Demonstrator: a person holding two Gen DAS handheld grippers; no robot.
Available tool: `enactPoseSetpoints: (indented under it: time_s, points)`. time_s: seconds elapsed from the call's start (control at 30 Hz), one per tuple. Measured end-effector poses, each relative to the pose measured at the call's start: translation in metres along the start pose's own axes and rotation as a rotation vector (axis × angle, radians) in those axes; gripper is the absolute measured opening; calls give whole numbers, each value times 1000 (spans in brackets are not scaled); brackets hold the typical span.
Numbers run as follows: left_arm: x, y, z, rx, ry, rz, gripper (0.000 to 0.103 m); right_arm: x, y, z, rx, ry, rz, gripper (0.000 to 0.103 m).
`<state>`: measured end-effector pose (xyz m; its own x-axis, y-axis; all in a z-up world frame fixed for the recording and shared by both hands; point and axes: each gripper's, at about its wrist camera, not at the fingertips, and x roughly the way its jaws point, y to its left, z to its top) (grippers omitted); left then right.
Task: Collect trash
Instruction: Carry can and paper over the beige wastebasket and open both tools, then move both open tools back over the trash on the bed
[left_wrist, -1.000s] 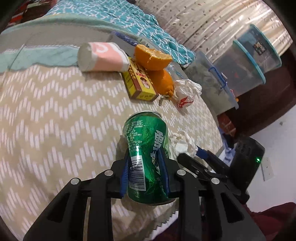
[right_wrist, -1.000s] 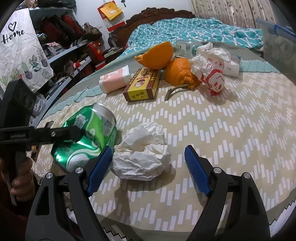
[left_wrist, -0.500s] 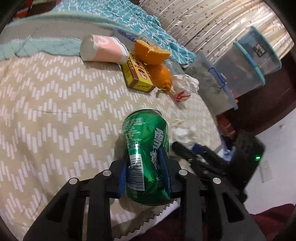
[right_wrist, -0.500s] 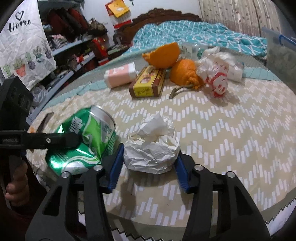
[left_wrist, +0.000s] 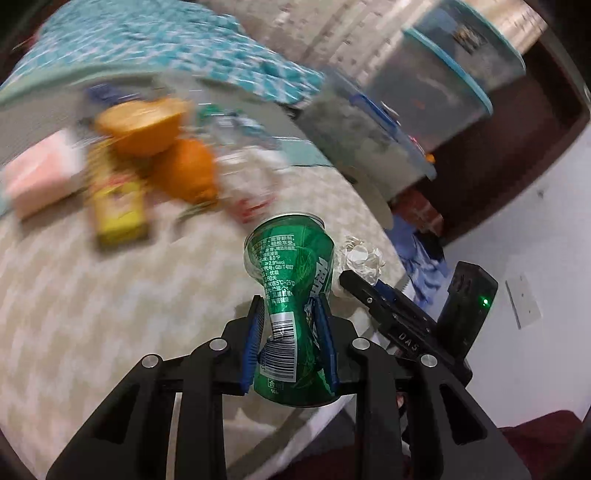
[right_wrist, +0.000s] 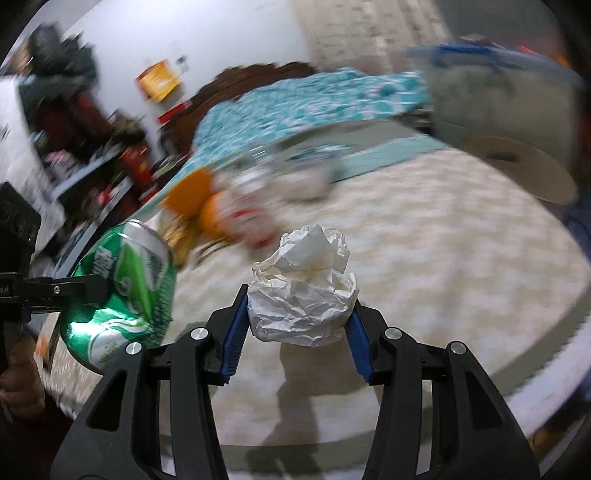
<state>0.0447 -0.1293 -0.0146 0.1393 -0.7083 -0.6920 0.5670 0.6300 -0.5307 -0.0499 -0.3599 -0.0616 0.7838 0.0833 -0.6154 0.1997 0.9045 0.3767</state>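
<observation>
We have the left claw (left_wrist: 290, 339) clamped tight on the green can (left_wrist: 291, 295), its blue pads (left_wrist: 252, 354) pressing a waist into the dented middle; the can stands nearly upright between them, clear of the cloth. Our right claw (right_wrist: 297, 328) is closed on the crumpled paper wad (right_wrist: 303, 295), which bulges above the pads and hangs over its own shadow on the surface (right_wrist: 461, 258). Its jaws have just drawn in around the wad and now sit about half apart, filled by the paper.

Both loads are near the front rim of the round surface, which curves away just below the claws; past that rim in the left wrist view lie pale floor and a white wall, open to the right. The two claws are close side by side, the can just left of the right claw's arm.

Farther back, well apart from us, the blurred remaining litter clusters: orange peel (left_wrist: 147, 125), a yellow box (left_wrist: 118, 206), a pink pack (left_wrist: 40, 173), a white wrapper (left_wrist: 255, 181). Clear storage bins (left_wrist: 436, 96) crowd the far right edge, with a teal bedspread (right_wrist: 314, 96) behind.
</observation>
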Motion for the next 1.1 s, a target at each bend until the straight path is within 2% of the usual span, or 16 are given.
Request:
enactPoseSetpoints:
  time_s: [0.17, 0.37, 0.5, 0.6, 0.7, 0.73, 0.77, 0.8, 0.87, 0.97, 1.1]
  points:
    - [76, -50, 55, 114, 78, -21, 26, -10, -75, 29, 109, 1, -29, 51]
    - [167, -107, 114, 186, 127, -43, 26, -11, -140, 82, 108, 3, -94, 51]
    - [236, -141, 160, 219, 149, -26, 26, 3, -183, 120, 78, 18, -181, 52]
    - [277, -158, 180, 232, 166, -1, 26, 19, -210, 139, 85, 50, -210, 52]
    - [306, -167, 193, 242, 150, 34, 26, 34, -231, 148, 97, 67, -237, 58]
    - [311, -168, 196, 239, 135, 40, 27, 39, -234, 150, 99, 69, -242, 59]
    - [316, -170, 199, 239, 115, 44, 34, 42, -237, 151, 100, 68, -253, 63]
    - [320, -173, 202, 241, 106, 49, 48, 42, -241, 153, 102, 61, -268, 65]
    - [324, -178, 205, 242, 84, 71, 67, 42, -243, 154, 112, 46, -282, 72]
    - [315, -179, 209, 232, 61, 47, 67, 30, -241, 152, 140, -14, -298, 72]
    - [276, -171, 198, 210, 12, 16, 67, 4, -223, 143, 169, -78, -268, 72]
